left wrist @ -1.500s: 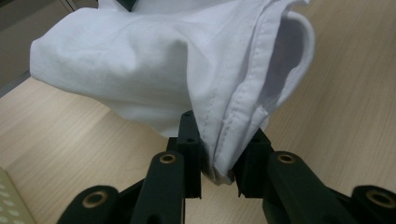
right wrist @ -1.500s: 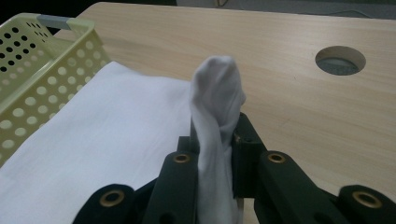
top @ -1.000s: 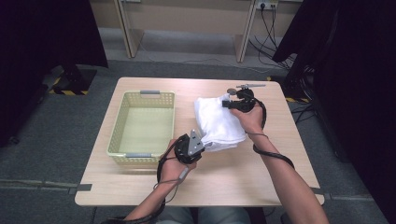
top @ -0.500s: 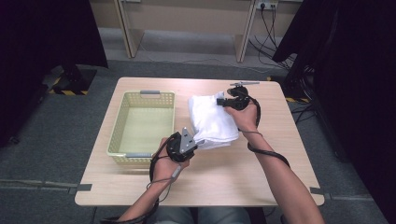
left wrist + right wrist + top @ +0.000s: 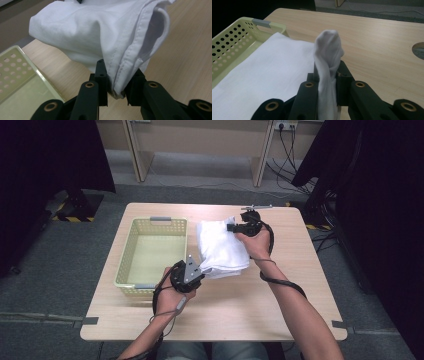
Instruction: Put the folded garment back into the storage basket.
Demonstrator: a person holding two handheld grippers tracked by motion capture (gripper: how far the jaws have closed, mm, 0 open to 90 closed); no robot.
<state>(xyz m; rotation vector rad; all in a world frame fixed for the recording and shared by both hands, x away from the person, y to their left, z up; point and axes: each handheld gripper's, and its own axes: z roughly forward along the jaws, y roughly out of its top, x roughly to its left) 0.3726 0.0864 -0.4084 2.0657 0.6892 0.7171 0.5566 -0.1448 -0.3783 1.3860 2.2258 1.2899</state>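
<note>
The folded white cloth (image 5: 220, 247) lies at the centre of the high view, just right of the yellow basket (image 5: 127, 257) and over the table (image 5: 280, 310), spanning between the two tools. The left hand-held gripper (image 5: 202, 270) is clamped on the near corner of the cloth at lower centre; in the left gripper view the jaws pinch a stack of hemmed edges (image 5: 120, 75), with several stitched layers caught together. The right hand-held gripper (image 5: 231, 226) is clamped on the far edge at upper centre; in the right gripper view a bunched ridge of fabric (image 5: 328, 57) stands up between the jaws. Handling judgement: the cloth is light, soft and entirely limp. It carries no shape of its own, so the unsupported middle will sag and the fold can open if the two grips move apart or out of step. It is not fragile, and the woven surface should not slip readily under firm pressure. Take hold at hems and folded corners, where the layers are thickest, and confirm that every layer is inside the pinch; a layer left out will drop free. The perforated basket rim (image 5: 242, 30) close beside the cloth could catch a trailing edge.
</note>
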